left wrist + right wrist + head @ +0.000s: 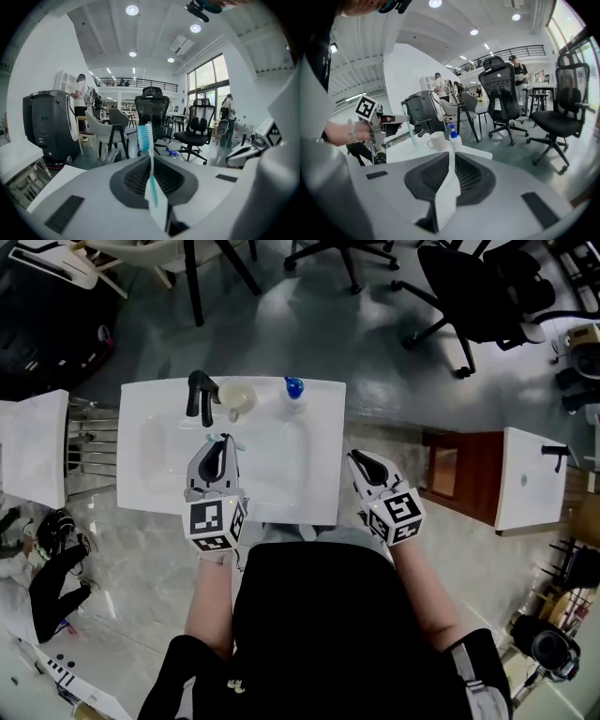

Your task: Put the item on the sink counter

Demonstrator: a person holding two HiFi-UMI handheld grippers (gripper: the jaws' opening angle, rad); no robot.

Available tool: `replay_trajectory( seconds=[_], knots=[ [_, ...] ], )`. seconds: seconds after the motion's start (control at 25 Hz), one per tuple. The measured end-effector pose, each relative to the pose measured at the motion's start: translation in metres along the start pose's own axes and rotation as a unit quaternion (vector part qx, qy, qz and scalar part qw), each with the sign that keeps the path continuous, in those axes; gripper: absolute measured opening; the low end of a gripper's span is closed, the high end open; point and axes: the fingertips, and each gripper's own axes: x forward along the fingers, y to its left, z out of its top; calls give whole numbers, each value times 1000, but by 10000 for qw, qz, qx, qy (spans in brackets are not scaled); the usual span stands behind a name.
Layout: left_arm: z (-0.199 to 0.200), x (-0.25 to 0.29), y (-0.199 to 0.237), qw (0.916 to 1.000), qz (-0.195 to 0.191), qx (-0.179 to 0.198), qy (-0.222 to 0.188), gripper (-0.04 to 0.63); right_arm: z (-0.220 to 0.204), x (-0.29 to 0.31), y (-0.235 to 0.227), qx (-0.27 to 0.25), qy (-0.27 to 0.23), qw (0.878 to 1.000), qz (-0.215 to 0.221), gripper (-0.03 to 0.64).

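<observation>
My left gripper [222, 441] hangs over the basin of the white sink [281, 486], shut on a white and teal toothbrush [149, 161]. The bristle head [143, 137] sticks up past the jaw tips. In the right gripper view the same toothbrush [411, 131] stands nearly upright in the left gripper [391, 120]. Just off the sink's right edge, over the floor, my right gripper [357, 458] has its jaws together with nothing between them [451, 157].
On the sink's back rim stand a black faucet [200, 392], a white cup [234, 397] and a blue-topped soap bottle [294, 390]. A wooden cabinet [459, 474] and another white basin [530, 479] sit to the right. Office chairs [469, 287] stand beyond.
</observation>
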Motion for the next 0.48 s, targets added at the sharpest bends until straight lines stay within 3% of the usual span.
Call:
replay_trajectory(
  seconds=[0.48],
  knots=[
    [34,45,18,9979,-559,87,-318,35,5,-10,24,135,-49,9976,-671,56]
  ],
)
